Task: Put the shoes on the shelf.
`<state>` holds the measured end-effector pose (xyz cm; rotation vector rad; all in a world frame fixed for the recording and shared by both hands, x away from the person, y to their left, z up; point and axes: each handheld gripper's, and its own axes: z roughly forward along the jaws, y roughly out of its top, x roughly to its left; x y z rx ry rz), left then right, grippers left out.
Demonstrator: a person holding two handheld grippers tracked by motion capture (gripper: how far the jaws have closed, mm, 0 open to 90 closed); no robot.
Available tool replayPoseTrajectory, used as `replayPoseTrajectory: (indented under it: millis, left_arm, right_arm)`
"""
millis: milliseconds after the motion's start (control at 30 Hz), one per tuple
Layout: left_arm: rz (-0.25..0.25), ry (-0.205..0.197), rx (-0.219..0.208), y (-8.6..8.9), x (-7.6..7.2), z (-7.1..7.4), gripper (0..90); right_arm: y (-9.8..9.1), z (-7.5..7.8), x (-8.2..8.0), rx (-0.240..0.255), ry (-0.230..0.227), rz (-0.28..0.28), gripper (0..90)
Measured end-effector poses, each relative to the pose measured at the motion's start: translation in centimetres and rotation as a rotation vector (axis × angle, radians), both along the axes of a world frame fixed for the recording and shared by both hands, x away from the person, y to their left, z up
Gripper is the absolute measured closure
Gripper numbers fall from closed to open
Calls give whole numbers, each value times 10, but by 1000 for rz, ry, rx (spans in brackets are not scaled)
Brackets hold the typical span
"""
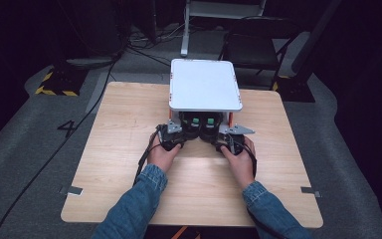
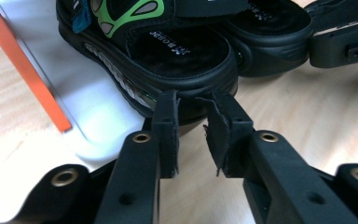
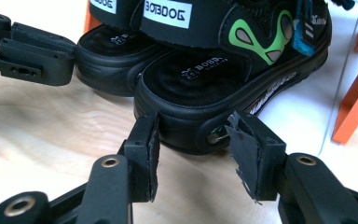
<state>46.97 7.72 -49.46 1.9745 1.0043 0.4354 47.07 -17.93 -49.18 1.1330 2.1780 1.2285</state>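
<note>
Sandals are sitting side by side on the bottom shelf of a small white rack [image 1: 205, 84], heels sticking out over the wooden table [image 1: 129, 129]; left gripper [image 2: 192, 122] is hovering right at the heel of the left sandal [image 2: 168, 51], jaws apart, pads not pressing it; right gripper [image 3: 193, 142] is straddling the heel of the right sandal [image 3: 214, 79], jaws apart too, not clamping; orange rack posts [image 2: 28, 65] are framing both.

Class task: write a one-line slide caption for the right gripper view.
Right gripper open at the heel of a black foam sandal with green strap.
</note>
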Motion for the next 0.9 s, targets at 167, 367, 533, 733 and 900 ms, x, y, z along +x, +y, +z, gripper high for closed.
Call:
replayPoseTrajectory:
  millis: [167, 367, 533, 733, 900]
  left_arm:
    - [20, 0, 5, -5, 14, -2, 709]
    - [67, -41, 21, -10, 41, -1, 691]
    - [42, -43, -3, -18, 51, -3, 641]
    - [37, -40, -22, -13, 36, 0, 502]
    - [36, -33, -37, 1, 12, 7, 435]
  right_arm:
    - [-3, -1, 18, -9, 2, 4, 538]
    - [-5, 2, 47, -28, -10, 2, 566]
    - [-6, 2, 60, -66, -40, -13, 574]
    - [-14, 8, 53, -71, -45, -34, 502]
    - [-24, 18, 34, -48, -49, -13, 451]
